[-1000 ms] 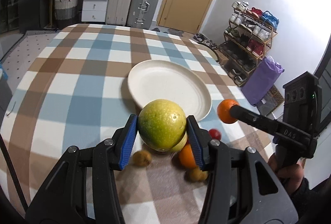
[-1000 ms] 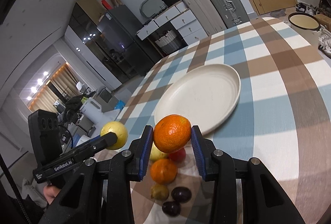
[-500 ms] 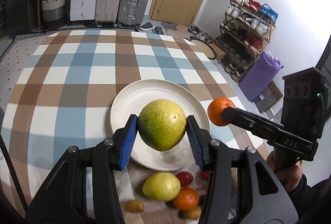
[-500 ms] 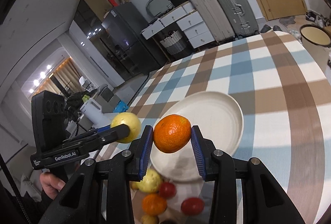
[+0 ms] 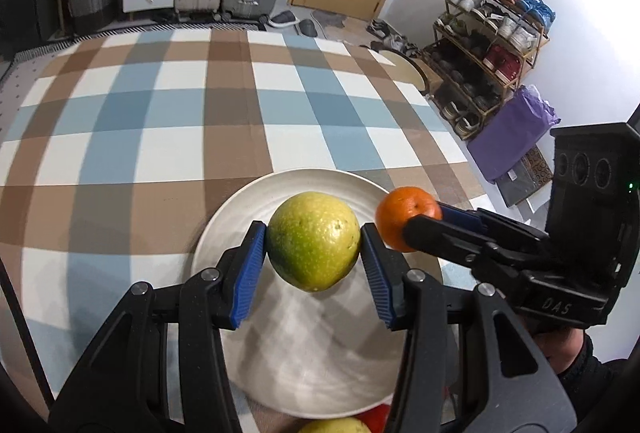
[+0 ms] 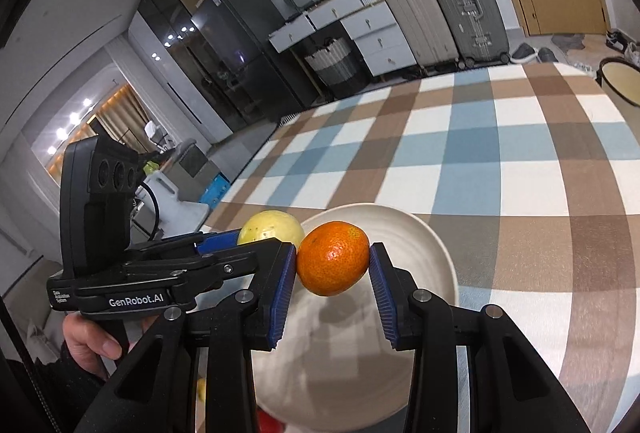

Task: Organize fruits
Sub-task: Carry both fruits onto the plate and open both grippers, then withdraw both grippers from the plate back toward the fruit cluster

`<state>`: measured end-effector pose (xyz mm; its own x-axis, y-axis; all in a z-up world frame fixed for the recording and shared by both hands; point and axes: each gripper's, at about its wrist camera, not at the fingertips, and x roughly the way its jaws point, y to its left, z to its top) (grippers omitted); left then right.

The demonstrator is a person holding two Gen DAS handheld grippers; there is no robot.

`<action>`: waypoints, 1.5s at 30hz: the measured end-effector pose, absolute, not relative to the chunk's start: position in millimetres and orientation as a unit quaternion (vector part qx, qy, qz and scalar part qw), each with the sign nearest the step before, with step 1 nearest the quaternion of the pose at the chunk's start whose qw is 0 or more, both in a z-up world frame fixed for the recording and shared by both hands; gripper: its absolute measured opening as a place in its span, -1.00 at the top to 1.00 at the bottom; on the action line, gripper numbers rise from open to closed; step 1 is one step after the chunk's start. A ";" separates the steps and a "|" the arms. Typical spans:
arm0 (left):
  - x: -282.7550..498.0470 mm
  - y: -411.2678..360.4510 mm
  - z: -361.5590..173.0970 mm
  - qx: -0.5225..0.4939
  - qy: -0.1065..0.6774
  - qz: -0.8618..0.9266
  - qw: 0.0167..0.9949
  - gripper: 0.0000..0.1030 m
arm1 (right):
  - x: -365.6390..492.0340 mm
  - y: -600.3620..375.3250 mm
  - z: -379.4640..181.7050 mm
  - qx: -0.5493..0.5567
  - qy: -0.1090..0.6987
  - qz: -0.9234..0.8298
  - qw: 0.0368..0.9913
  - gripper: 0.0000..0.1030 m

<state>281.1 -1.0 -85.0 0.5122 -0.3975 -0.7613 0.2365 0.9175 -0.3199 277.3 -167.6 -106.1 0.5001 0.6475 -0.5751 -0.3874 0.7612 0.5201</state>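
Left gripper (image 5: 313, 257) clamped on the green-yellow fruit (image 5: 313, 241), right gripper (image 6: 333, 269) clamped on the orange (image 6: 333, 257), both fruits held in the air above the cream plate (image 5: 240, 209) on the checked tablecloth (image 5: 168, 121). Best lowered close to the plate before easing the jaws apart. Best set down apart from each other, away from the rim, since round fruit probably rolls.

Two grippers, one green-yellow fruit (image 5: 313, 241), one orange (image 6: 333, 257), one plate (image 5: 320, 373), two suitcases and one shoe rack (image 5: 486, 45) are in view.
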 end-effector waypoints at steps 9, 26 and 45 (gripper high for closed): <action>311.6 -13.4 -114.0 -0.092 0.486 -0.188 0.849 0.13 | 297.6 -170.7 -133.1 0.181 0.426 0.299 0.834 0.26; 316.9 -1.1 -111.9 -0.149 0.474 -0.188 0.847 0.02 | 302.7 -169.1 -127.2 0.202 0.412 0.282 0.843 -0.14; 216.1 5.6 -25.2 -0.084 0.392 -0.162 0.902 0.02 | 223.3 -198.7 -54.9 0.182 0.345 0.253 0.885 -0.14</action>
